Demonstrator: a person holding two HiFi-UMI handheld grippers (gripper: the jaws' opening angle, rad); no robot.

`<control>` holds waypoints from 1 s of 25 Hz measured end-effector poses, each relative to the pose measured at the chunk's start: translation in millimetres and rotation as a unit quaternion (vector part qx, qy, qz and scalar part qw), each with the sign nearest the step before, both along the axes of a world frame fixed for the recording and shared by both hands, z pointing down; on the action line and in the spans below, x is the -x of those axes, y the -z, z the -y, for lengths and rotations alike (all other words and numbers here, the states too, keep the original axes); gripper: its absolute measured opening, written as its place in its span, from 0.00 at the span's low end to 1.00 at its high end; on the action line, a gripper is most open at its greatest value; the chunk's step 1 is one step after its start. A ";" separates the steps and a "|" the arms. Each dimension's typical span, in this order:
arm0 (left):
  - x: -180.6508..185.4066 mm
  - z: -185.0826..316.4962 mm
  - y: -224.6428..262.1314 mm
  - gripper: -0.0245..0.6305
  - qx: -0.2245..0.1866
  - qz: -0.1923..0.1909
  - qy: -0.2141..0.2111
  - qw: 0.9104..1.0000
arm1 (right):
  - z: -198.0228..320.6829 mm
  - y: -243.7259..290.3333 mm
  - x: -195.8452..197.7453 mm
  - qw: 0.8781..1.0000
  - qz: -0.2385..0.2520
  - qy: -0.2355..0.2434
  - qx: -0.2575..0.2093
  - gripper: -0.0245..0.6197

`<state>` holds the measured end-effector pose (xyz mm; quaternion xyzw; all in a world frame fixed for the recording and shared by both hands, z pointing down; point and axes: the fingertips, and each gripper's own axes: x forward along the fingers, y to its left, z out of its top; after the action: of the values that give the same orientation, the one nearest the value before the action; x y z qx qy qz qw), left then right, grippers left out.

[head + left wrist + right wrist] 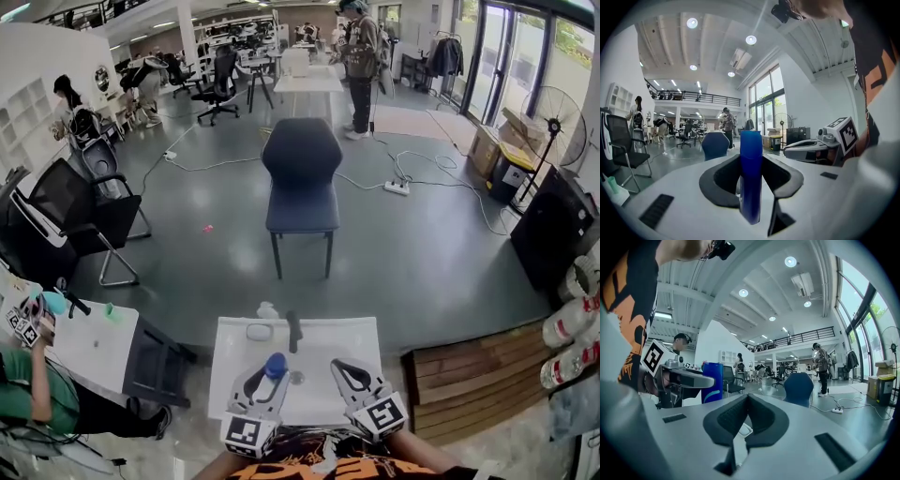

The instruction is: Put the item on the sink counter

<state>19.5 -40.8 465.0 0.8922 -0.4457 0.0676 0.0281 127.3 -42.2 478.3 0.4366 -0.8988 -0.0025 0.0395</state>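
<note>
While I hovered over the sink counter (323, 339), my left gripper (268, 371) (752, 174) clamped a blue can (275, 364) (751, 187); on my right gripper (353, 371) (746, 400) the jaws sat closed, empty.

Side by side, both pointing level and forward. The left tongs (266, 382) are clamped on an upright blue bottle (751, 173). The right tongs (345, 367) have tips pressed together, nothing between.
</note>
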 end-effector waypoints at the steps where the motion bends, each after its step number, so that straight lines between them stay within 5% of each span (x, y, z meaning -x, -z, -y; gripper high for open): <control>1: 0.5 1.7 0.2 0.28 0.000 0.000 0.000 1.000 | 1.1 -0.5 -0.2 1.000 -0.002 -0.001 0.001 0.06; 25: 44.5 37.3 -14.7 0.28 0.017 0.008 0.009 1.000 | 36.8 -10.1 40.0 0.999 -0.008 0.005 0.035 0.06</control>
<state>-25.0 -78.1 479.7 0.8867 -0.4532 0.0818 0.0404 87.3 -78.9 488.4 0.4300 -0.9003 0.0258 0.0617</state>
